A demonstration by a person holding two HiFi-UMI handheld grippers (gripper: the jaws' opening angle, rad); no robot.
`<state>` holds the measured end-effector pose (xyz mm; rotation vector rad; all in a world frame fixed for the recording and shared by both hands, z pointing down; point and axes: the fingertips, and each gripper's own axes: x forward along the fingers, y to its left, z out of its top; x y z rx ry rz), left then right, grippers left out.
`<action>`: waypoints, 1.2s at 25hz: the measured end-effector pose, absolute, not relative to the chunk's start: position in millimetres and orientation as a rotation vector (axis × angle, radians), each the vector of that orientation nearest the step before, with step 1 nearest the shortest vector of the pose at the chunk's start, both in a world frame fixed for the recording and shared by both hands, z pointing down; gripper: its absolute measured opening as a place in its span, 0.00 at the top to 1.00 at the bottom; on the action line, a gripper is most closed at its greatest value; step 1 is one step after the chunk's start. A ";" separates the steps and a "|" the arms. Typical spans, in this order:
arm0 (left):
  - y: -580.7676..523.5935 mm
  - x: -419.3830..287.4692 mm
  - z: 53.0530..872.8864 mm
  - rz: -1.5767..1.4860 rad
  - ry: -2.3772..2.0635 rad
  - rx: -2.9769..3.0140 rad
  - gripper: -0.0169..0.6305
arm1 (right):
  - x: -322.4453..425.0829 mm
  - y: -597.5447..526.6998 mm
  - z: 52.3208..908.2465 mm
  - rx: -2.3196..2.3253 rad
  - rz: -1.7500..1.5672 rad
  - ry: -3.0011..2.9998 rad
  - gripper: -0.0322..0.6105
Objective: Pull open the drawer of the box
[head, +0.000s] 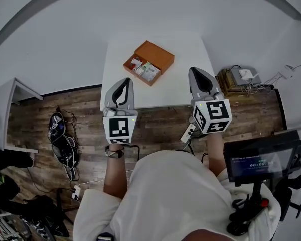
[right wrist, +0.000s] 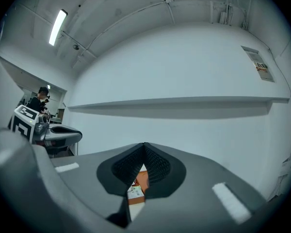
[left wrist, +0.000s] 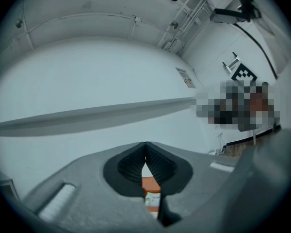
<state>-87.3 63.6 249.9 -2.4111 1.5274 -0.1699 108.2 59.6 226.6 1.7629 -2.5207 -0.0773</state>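
both tongs are clenched and empty. left tongs (head: 123, 80) w/ pads meeting at the tip in the left gripper view (left wrist: 145, 144), nothing pinched. right tongs (head: 196, 70) the same, tips together (right wrist: 144, 145).

orange box (head: 158, 54) sits on the white table (head: 190, 46), ahead of the tongs and between their two lines, closer to the left pair's line than the right's. both pairs point level at the far wall, so the box lies ahead and below them. it only peeks through the gap under the pads in each gripper view (left wrist: 151, 183) (right wrist: 141, 179). neither pair touches it.

box's long axis runs on a diagonal: closed end away toward the right tongs' side, drawer (head: 142, 70) slid out toward the left tongs' side and toward the person, small packets showing inside. so drawer looks already pulled open and the task prob done.

if more pull were wanted: the slide-out direction runs toward the left tongs, and the drawer's free end is nearer them, so left is the better-placed hand. right tongs sit more in line w/ the box shell, good for bracing. either pair would have to drop and reach fwd first.
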 end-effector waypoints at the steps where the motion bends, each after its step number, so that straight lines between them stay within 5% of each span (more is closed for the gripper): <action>1: 64.4 -84.6 243.4 -0.164 1.529 -2.408 0.96 | 112.8 61.0 220.4 1.760 -0.088 -2.524 0.95; 30: 63.5 -3.9 237.0 -0.254 1.418 -2.489 0.96 | 172.1 70.1 216.3 1.696 -0.046 -2.476 0.95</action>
